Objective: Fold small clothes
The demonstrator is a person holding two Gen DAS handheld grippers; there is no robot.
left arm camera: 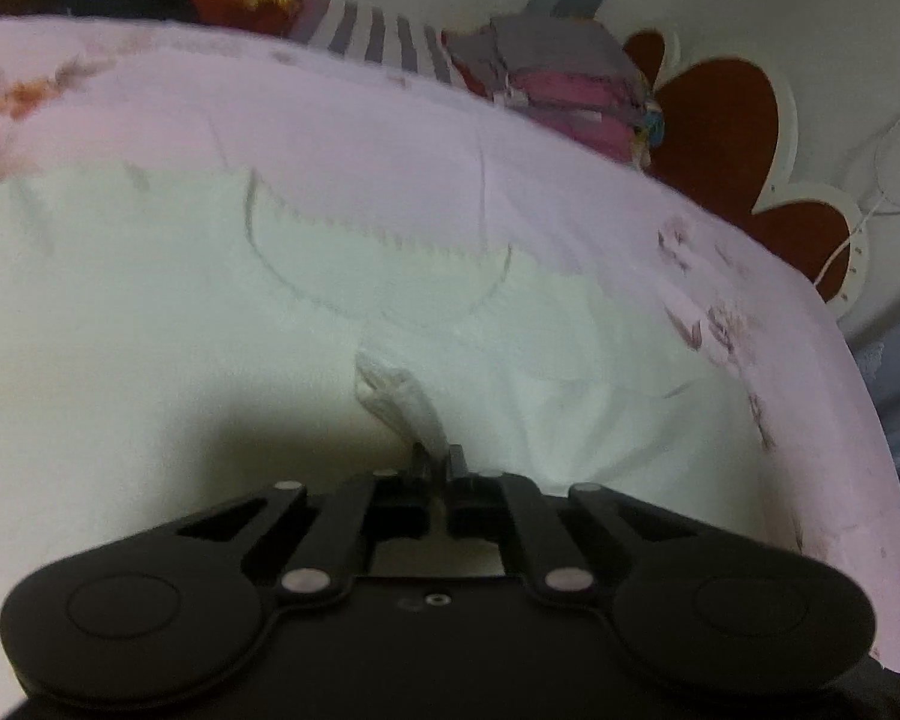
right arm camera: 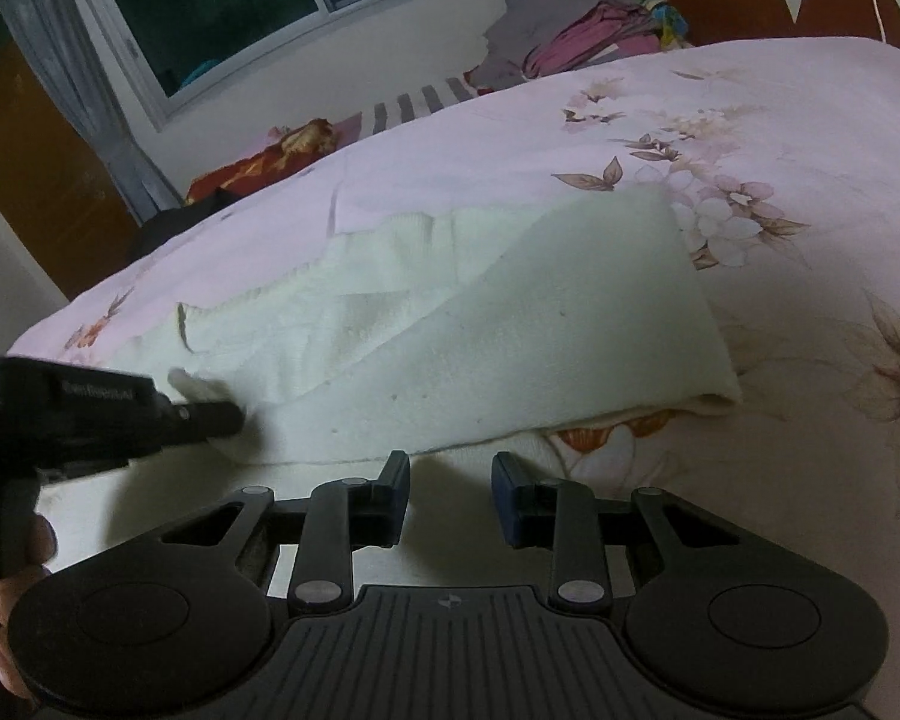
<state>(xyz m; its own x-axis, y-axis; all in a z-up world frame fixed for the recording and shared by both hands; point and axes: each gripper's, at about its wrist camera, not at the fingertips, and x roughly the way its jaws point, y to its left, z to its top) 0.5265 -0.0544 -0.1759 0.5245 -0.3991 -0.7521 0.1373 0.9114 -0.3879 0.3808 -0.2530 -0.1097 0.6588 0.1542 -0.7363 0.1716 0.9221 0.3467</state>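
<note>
the white garment [right arm camera: 510, 324] lies on the pink flowered bedspread [right arm camera: 780, 120], partly folded, its long axis running from near left to far right in the right wrist view. the left gripper [left arm camera: 437, 459] is pinched tight on a tuft of its near edge. the right gripper [right arm camera: 450, 474] hangs just short of the hem, jaws apart, seemingly not touching it, though the view is dim.
</note>
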